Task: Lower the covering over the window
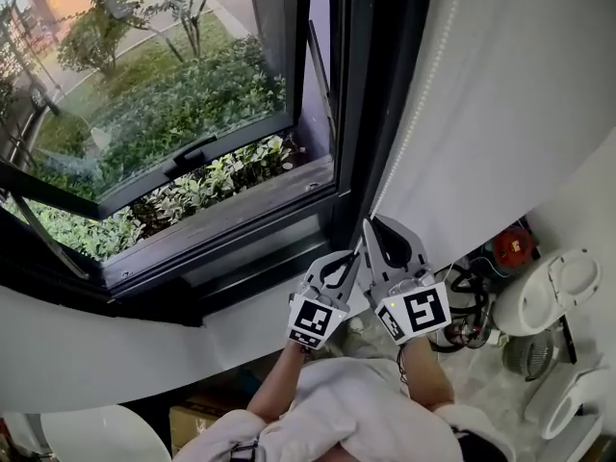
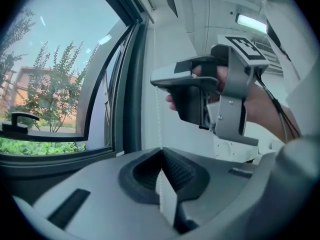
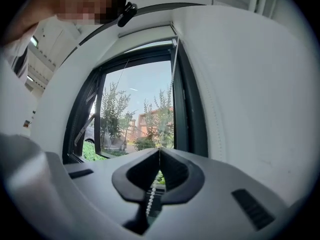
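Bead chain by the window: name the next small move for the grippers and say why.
Probably pull the right gripper straight down. Its jaws are shut on the bead chain, higher up than the left gripper, which is also shut on it. The window glass is uncovered, so a downward draw from the upper grip would likely start the lowering.

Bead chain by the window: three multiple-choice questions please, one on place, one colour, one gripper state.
1. Where does the bead chain hang? A) right of the window frame B) across the glass C) on the floor
2. What colour is it? A) red B) white C) black
3. The right gripper is: A) wide open B) shut, empty C) shut on the bead chain
Answers: A, it runs beside the frame's right edge; B, white beads; C, beads pass between its closed jaws.
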### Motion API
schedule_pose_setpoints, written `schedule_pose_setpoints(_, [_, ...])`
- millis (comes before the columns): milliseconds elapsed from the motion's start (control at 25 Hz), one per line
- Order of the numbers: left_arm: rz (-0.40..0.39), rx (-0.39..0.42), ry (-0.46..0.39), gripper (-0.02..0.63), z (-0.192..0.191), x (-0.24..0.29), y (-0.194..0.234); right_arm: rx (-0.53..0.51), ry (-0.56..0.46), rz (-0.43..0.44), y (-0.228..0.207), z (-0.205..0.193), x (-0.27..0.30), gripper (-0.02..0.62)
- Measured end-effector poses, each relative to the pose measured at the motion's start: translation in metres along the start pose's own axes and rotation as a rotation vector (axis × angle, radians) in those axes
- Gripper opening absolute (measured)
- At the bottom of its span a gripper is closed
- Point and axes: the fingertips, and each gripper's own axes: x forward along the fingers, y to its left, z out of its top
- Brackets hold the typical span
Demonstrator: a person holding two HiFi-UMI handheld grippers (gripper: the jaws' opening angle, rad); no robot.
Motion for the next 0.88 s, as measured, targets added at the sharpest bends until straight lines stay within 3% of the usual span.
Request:
schedule_pose_setpoints(400, [-0.042, -0.027, -0.006, 0.015, -0.011, -0.004, -0.018, 0.017, -0.028, -0.013, 0.010, -0.008, -0.021, -0.005])
schedule_pose_setpoints(880, [-0.057, -0.050, 0.115, 0.015, -0.069, -0.004, -0.032, 0.046, 0.086, 0.010, 0.022, -0.064, -0.032, -0.005])
